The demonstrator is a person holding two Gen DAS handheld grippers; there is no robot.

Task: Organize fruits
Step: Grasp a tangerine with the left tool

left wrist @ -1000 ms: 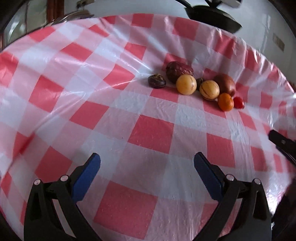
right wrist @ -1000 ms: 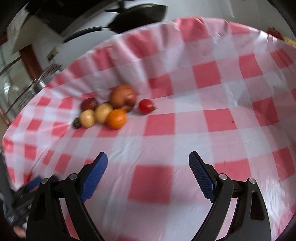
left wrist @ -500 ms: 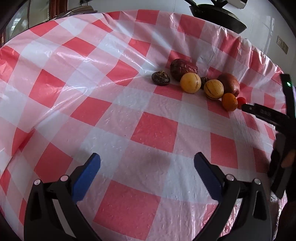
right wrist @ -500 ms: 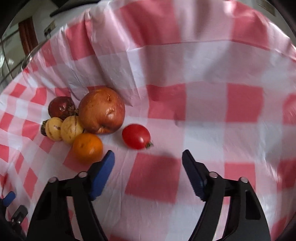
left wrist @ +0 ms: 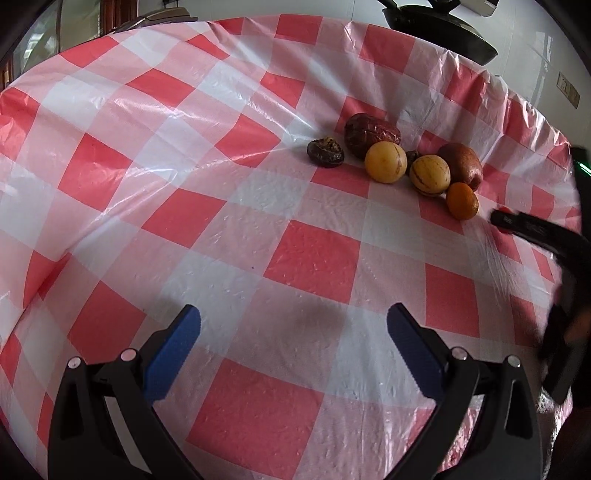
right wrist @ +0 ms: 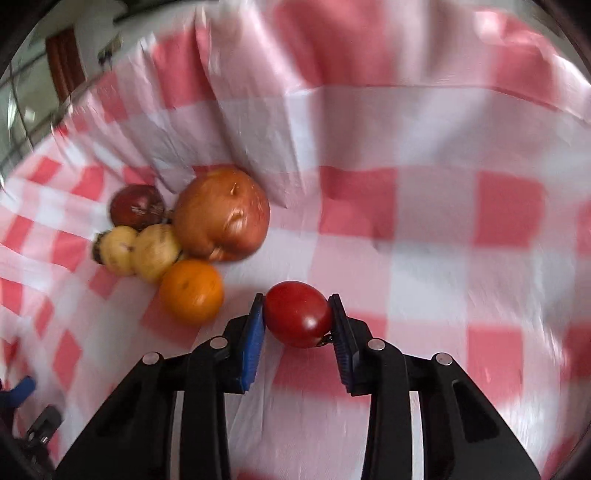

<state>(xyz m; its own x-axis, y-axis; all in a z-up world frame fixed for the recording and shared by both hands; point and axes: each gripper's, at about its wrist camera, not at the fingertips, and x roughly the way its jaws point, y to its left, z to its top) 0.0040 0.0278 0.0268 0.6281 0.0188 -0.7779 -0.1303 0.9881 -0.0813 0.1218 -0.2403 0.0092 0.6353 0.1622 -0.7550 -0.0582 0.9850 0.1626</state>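
A small red tomato [right wrist: 297,319] sits on the checked tablecloth, and my right gripper [right wrist: 296,306] is shut on it, both blue pads pressing its sides. Just left of it lie an orange fruit [right wrist: 192,290], a big red-brown fruit [right wrist: 221,212], two yellow fruits [right wrist: 155,251] and a dark red one [right wrist: 136,206]. In the left wrist view the same cluster lies at the far right: a round yellow fruit [left wrist: 386,162], the orange one [left wrist: 461,201], and a wrinkled dark fruit [left wrist: 326,152]. My left gripper [left wrist: 293,321] stands open above bare cloth, well short of the fruit.
The red-and-white plastic tablecloth [left wrist: 184,184] covers the whole table and rises in folds behind the fruit. A dark pan [left wrist: 439,26] stands beyond the far edge. One finger [left wrist: 524,227] of the right gripper reaches in at the left wrist view's right edge.
My right gripper came in toward the fruit cluster, straddled the red tomato and closed on it. The left gripper stayed where it was, still open.
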